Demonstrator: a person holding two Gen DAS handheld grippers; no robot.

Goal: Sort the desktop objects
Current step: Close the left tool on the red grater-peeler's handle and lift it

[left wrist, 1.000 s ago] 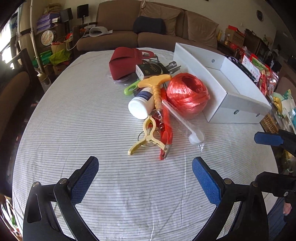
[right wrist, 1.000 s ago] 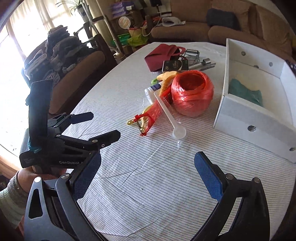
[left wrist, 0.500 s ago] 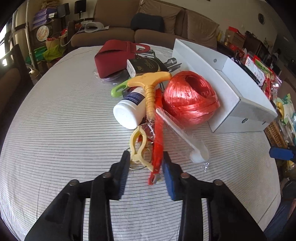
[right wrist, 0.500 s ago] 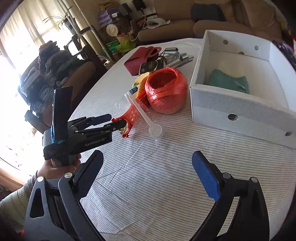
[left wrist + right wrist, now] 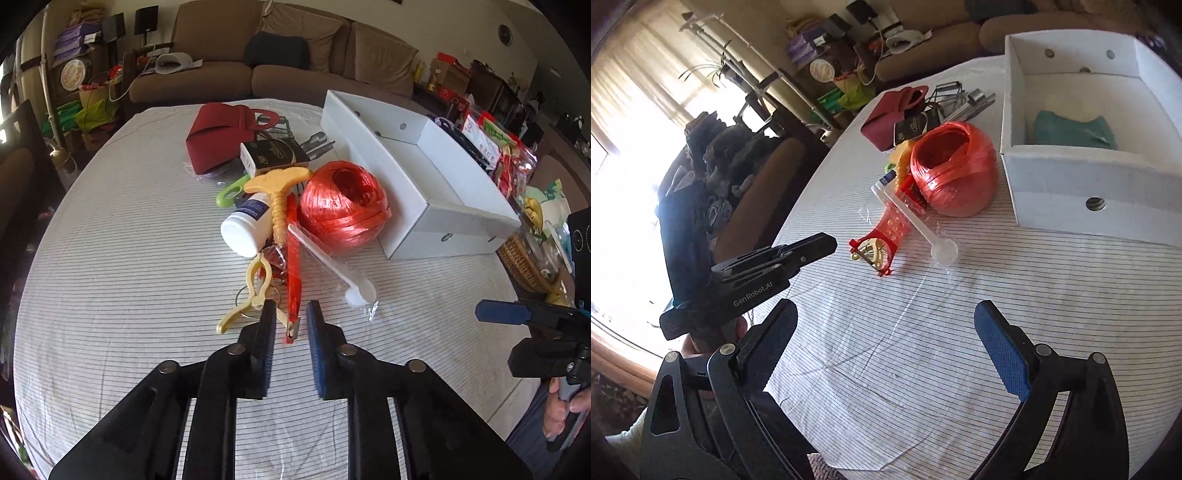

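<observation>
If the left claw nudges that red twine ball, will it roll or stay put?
The red twine ball is round, so it would likely roll. The white box beside it would probably stop it that way. It looks loosely wound, so probably light and squashy; strands may snag.

Table cover [image 5: 110, 295]: thin cloth, matt, finely striped, lightly creased at lower centre of the right wrist view. Ball of red twine [image 5: 343, 205]: glossy plastic ribbon. White bottle [image 5: 245, 227]: smooth plastic, slight sheen. Red peeler [image 5: 886, 236]: translucent plastic, shiny. White scoop [image 5: 943, 253]: smooth plastic inside clear, crinkled film. White box [image 5: 1071, 184]: matt card. Red pouch [image 5: 214, 136]: matt, felt-like cloth. Gripper pads [image 5: 1001, 349]: blue, rough-textured; gripper frames matt black plastic.
</observation>
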